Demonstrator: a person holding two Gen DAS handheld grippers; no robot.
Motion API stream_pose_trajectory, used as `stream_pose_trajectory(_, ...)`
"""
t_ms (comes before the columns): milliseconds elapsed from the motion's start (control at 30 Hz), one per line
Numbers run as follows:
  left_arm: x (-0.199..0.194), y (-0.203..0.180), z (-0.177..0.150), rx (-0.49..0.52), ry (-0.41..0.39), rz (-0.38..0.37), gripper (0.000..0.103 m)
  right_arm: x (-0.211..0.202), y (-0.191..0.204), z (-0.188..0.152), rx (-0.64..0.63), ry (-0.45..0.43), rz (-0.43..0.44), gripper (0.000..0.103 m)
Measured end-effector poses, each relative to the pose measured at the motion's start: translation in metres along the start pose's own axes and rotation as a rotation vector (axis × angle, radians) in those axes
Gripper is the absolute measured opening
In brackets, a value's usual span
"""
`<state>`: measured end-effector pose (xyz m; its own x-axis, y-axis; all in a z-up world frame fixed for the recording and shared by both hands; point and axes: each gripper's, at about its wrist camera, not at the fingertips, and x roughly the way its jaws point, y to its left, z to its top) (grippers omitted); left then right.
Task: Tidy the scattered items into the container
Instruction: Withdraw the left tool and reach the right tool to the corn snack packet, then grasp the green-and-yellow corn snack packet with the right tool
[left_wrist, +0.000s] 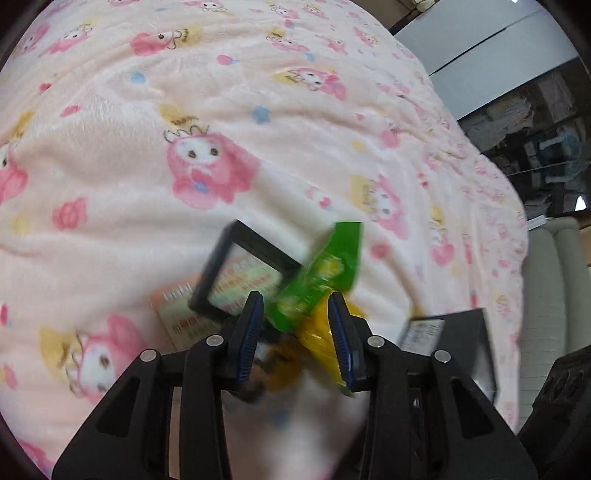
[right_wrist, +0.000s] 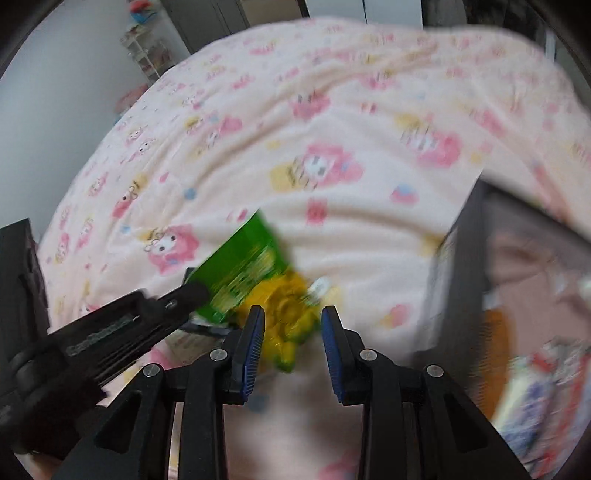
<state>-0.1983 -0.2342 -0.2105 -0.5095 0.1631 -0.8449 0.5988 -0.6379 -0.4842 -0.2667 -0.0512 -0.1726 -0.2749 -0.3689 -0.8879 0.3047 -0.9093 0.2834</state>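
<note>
**A:** While both grippers are pointing steeply down at the pink cartoon blanket (left_wrist: 147, 129), the green and yellow snack packet (left_wrist: 325, 266) is lying right between the left gripper (left_wrist: 295, 299) pads. Its jaws are standing about half apart.

**B:** Is it gripping, though?

**A:** I'm not able to tell. The blur is smearing the packet across both blue pads, so I'm not calling it held.

**B:** From the right wrist view, the right gripper (right_wrist: 293, 310) is hovering over the packet's yellow end. Its jaws are also gaping about halfway. The packet is brushing one pad and showing clear blanket beside the other, so nothing is being held there.

**A:** And it's getting crowded. The left gripper is reaching in from the side at the packet's green end, so both tools are meeting on the same item.

**B:** What's lying around it?

**A:** A black-framed box (left_wrist: 266, 245) is sitting just beside the packet, partly overlapping a pink card (left_wrist: 173, 310).

**B:** The black container (right_wrist: 465, 266) is standing near, off to the right on the blanket, with colourful packets (right_wrist: 535, 369) showing inside, too blurred to identify.

**A:** A white cabinet (left_wrist: 480, 48) is showing beyond the blanket's edge.
</note>
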Motion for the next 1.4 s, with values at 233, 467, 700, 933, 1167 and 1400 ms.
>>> stream_pose_trajectory(233,0.006,0.018,0.011,-0.056,0.037,-0.152,0.007,0.040,0.002,0.000,0.048,0.072,-0.025,0.040)
stream_pose_trajectory(467,0.022,0.022,0.017,-0.120,0.087,-0.167,0.011,0.066,0.000,-0.004,0.106,0.120,0.010,0.055)
stream_pose_trajectory(700,-0.002,0.016,0.013,-0.046,0.055,-0.230,0.004,0.034,0.015,-0.007,0.024,0.056,0.033,0.025)
stream_pose_trajectory(933,-0.047,0.023,-0.024,0.058,0.033,-0.139,0.004,-0.004,0.025,-0.037,-0.020,0.059,0.126,0.025)
stream_pose_trajectory(1167,-0.043,0.033,-0.015,0.125,0.035,-0.004,0.022,0.003,0.034,-0.076,-0.059,0.123,0.126,0.025)
stream_pose_trajectory(1400,-0.013,0.045,-0.007,0.062,0.129,-0.074,0.043,-0.001,0.034,-0.069,-0.061,0.066,0.048,0.051)
